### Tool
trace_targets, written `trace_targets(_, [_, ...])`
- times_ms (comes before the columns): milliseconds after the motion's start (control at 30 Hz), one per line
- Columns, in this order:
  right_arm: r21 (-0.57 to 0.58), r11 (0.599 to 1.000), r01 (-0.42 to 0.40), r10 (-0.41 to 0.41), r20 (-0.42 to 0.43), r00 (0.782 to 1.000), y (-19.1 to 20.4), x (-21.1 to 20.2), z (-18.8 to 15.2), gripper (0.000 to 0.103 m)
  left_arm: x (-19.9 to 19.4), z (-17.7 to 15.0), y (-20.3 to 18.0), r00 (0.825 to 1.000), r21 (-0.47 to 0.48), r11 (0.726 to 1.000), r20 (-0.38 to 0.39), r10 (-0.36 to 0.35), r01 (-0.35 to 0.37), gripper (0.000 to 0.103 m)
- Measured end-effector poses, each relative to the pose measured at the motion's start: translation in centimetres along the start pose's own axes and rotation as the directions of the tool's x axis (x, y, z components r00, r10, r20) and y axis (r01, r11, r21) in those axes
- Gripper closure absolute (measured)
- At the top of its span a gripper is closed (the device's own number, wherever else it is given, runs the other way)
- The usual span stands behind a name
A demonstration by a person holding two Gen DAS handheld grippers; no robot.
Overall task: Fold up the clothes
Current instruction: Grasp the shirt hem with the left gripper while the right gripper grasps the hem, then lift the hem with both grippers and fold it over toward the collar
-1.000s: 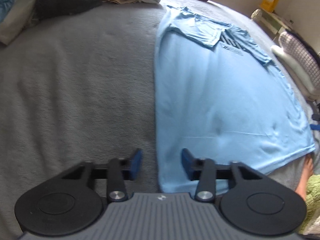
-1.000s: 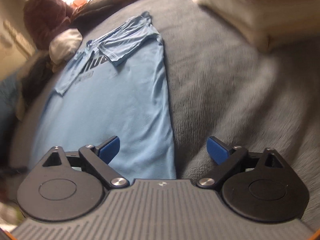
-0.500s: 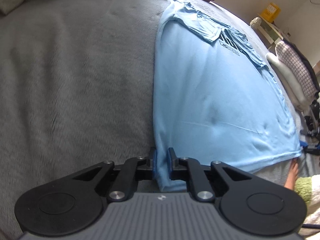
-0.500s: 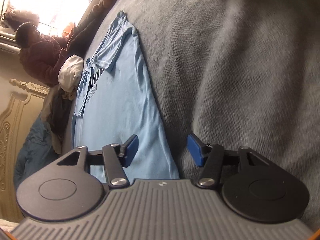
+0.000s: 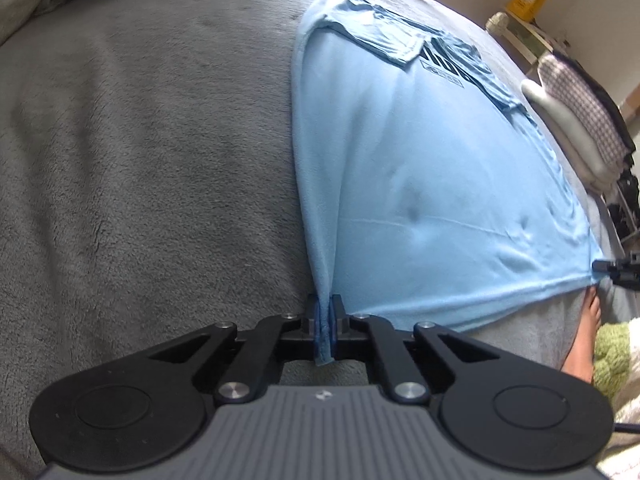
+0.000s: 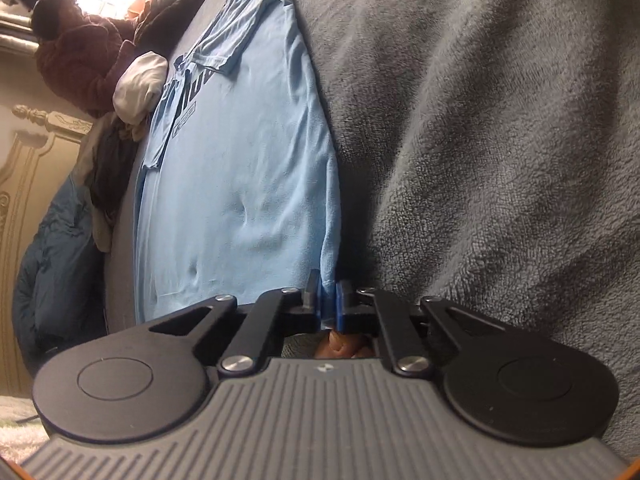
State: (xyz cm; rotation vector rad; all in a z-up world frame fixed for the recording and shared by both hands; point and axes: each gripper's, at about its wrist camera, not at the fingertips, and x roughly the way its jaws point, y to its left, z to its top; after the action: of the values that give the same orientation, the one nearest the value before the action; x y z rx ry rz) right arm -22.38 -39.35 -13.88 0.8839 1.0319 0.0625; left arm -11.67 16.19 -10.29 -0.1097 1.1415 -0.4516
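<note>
Grey plush bedding [image 5: 152, 168] carries the light blue T-shirt [image 5: 420, 184], spread flat with both sleeves tucked inward, its collar toward 12 o'clock in both views and piled laundry [image 6: 132, 88] beyond it. We have the left gripper [image 5: 325, 322] clamped tight on the hem corner at 6 o'clock of its view, and the right gripper [image 6: 328, 306] pinched closed on the opposite hem corner, fabric caught between the pads of each. To fold well, we judge that the 2 corners should rise together, level and lightly taut, then travel toward the collar so the hem lands square.
</note>
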Motion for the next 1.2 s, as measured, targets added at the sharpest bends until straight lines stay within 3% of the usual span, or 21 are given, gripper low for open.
trace_targets(100, [-0.015, 1.0, 0.01, -0.01, 0.009, 1.0, 0.1, -0.4, 0.1, 0.099, -0.1, 0.0, -0.5, 1.0, 0.039, 0.999, -0.004, 0.029, -0.029, 0.094])
trace_targets(167, [-0.019, 1.0, 0.014, -0.014, 0.01, 1.0, 0.1, -0.5, 0.1, 0.099, -0.1, 0.1, -0.5, 1.0, 0.029, 0.999, -0.014, 0.013, -0.013, 0.083])
trace_targets(233, [-0.024, 1.0, 0.018, -0.018, 0.011, 1.0, 0.0, -0.7, 0.2, 0.099, 0.0, 0.2, -0.2, 1.0, 0.003, 1.0, -0.023, -0.019, 0.019, 0.065])
trace_targets(300, [-0.022, 1.0, 0.017, -0.017, 0.012, 1.0, -0.2, -0.6, 0.3, 0.099, 0.1, 0.3, -0.1, 0.999, -0.012, 0.999, -0.029, -0.041, 0.04, 0.062])
trace_targets(367, [-0.019, 1.0, 0.017, -0.016, 0.011, 1.0, -0.4, -0.5, 0.3, 0.099, 0.2, 0.1, -0.9, 0.999, 0.054, 0.998, -0.033, -0.017, 0.019, 0.066])
trace_targets(400, [-0.017, 1.0, 0.018, -0.018, 0.006, 1.0, -0.5, -0.4, 0.3, 0.099, 0.2, -0.2, -1.3, 0.999, 0.089, 0.996, -0.035, 0.005, -0.002, 0.073])
trace_targets(433, [-0.018, 1.0, 0.02, -0.02, 0.003, 1.0, -0.4, -0.3, 0.2, 0.099, 0.2, -0.3, -1.7, 0.999, 0.117, 0.993, -0.039, 0.026, -0.021, 0.091])
trace_targets(467, [-0.02, 1.0, 0.019, -0.019, 0.005, 1.0, -0.3, -0.3, 0.2, 0.099, 0.2, -0.4, -1.8, 0.998, 0.115, 0.993, -0.05, 0.034, -0.028, 0.099])
trace_targets(600, [-0.034, 0.999, 0.005, -0.004, 0.037, 0.999, 0.2, -1.0, 0.3, 0.1, -1.3, 0.1, -1.6, 1.0, 0.078, 0.997, -0.016, 0.017, -0.016, 0.099])
trace_targets(767, [-0.082, 0.996, -0.031, 0.039, 0.109, 0.993, 2.4, -2.6, 2.1, 0.1, -4.2, 3.0, -1.3, 0.994, 0.015, 0.999, 0.1, -0.05, 0.049, 0.099])
trace_targets(933, [-0.166, 0.985, -0.055, 0.084, 0.177, 0.981, 5.7, -3.6, 5.8, 0.1, -5.9, 8.2, -1.7, 0.97, 0.011, 0.998, 0.234, -0.07, 0.069, 0.099])
trace_targets(1200, [-0.289, 0.957, -0.012, 0.103, 0.303, 0.947, 10.9, -3.3, 15.1, 0.1, -5.1, 17.5, -2.7, 0.919, 0.053, 0.998, 0.394, -0.009, -0.013, 0.099])
